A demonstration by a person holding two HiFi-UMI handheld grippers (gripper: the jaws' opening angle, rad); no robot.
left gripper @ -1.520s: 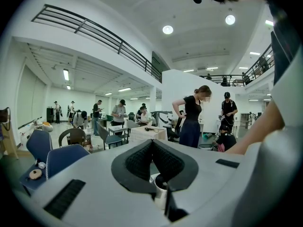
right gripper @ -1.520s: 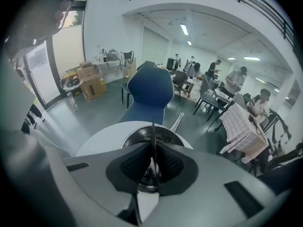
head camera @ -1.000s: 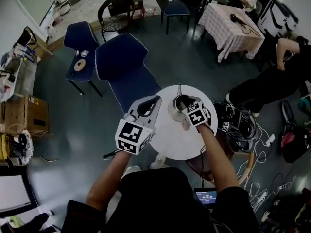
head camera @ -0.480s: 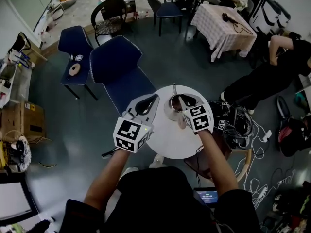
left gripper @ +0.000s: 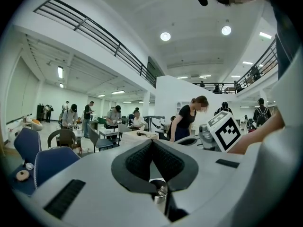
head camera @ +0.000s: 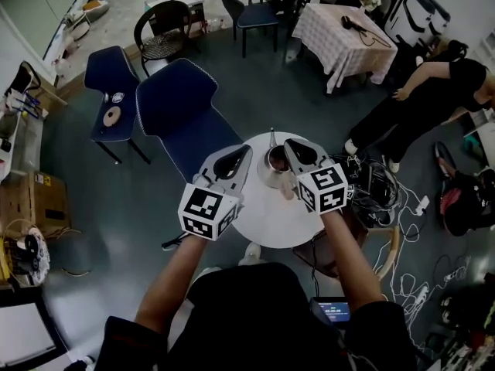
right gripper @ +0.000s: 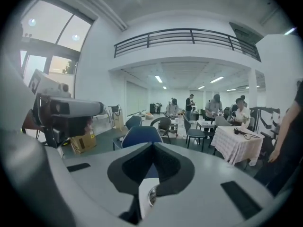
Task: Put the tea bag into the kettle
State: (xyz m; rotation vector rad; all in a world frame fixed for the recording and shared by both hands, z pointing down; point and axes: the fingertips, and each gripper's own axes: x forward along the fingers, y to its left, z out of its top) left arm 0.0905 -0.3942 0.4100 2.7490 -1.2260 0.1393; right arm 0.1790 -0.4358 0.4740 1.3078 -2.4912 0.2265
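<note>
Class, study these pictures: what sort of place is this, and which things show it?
Probably a big open hall furnished like a café and used as a workspace: a small round white table, dark blue padded chairs, a table under a checked cloth, and a railed upper gallery.

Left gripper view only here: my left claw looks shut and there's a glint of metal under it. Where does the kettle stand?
Observer: In the head view the kettle stands on the round white table, between the left claw and the right claw.
Operator: Is the right claw carrying anything?
Observer: No. The right gripper view shows its jaws together, just closed, with nothing between them.
Operator: Any tea bag lying on the table?
Observer: None shows on the bare table top in the head view. The kettle's inside is too dark to read.
</note>
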